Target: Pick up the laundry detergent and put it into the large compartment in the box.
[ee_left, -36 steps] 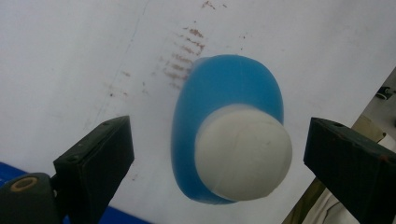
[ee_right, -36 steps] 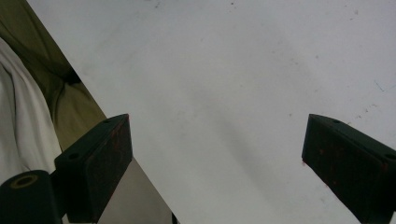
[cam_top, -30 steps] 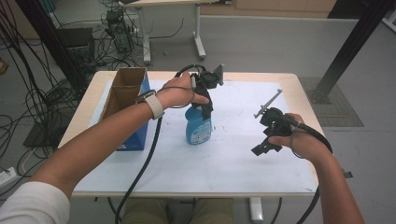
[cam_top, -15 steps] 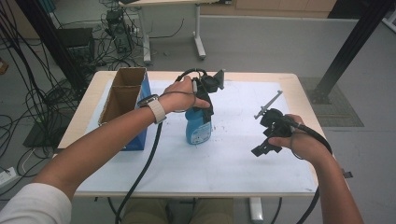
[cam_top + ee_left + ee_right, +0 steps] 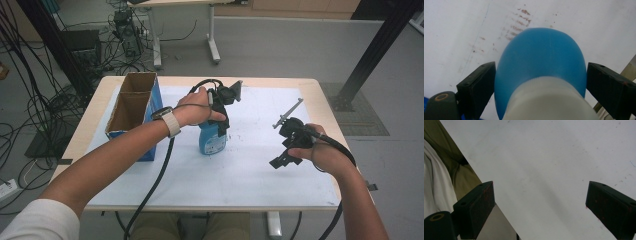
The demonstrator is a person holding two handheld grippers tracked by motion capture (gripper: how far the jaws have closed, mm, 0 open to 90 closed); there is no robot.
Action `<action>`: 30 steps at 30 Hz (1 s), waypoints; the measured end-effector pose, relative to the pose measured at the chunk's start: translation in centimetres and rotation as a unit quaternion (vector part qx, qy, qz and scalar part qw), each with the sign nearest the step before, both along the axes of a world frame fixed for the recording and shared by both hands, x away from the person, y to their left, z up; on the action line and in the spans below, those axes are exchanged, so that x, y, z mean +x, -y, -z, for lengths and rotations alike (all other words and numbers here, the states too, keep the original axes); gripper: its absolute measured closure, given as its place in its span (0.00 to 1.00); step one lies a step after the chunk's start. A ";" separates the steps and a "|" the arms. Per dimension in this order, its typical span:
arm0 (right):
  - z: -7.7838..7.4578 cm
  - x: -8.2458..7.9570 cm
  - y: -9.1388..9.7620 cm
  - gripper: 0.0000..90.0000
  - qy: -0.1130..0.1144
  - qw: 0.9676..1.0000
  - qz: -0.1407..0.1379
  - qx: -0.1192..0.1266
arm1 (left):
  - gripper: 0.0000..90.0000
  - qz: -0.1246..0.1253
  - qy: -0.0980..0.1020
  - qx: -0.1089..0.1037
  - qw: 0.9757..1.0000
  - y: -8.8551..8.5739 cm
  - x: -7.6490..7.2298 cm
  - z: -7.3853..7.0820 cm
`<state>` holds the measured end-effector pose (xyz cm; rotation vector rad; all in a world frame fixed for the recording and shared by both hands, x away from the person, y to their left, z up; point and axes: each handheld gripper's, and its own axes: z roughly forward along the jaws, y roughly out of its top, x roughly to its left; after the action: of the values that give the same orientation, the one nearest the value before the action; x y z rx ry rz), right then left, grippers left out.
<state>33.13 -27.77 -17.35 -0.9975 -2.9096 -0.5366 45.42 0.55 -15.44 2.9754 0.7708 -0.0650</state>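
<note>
A blue plastic bottle [image 5: 210, 143] with a white cap [image 5: 549, 100] stands upright on the white sheet near the table's middle. My left gripper [image 5: 217, 129] comes down over its top. In the left gripper view [image 5: 541, 75] the bottle's shoulder [image 5: 541, 55] spans the whole gap and both pads [image 5: 477, 86] lie against its sides. These jaws have just been closing, with the bottle between them. My right gripper [image 5: 280, 160] hovers over the sheet to the right of the bottle. It is open [image 5: 540, 195], with nothing but bare sheet between its jaws.
An open cardboard box with blue sides [image 5: 131, 112] stands at the table's left, close to my left forearm. The white sheet [image 5: 250, 170] covers most of the table top. A black cable [image 5: 155, 185] trails off the front edge. Floor cables and another table's legs lie beyond.
My left hand has settled slightly lower over the bottle's top. The right hand and its gripper have not moved.
</note>
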 end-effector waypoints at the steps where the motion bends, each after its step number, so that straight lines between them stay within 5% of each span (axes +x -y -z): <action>1: 0.0 0.0 0.0 0.09 0.000 1.000 -0.001 0.000 | 0.14 0.000 0.000 0.000 1.000 0.0 0.0 0.0; 30: 0.2 0.0 0.0 0.09 0.001 1.000 -0.001 0.002 | 0.29 -0.008 0.013 -0.004 1.000 -0.1 -0.3 0.3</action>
<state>33.12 -27.79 -17.52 -0.9949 -2.9104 -0.5438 45.12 0.67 -15.75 2.9556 0.7888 -0.0283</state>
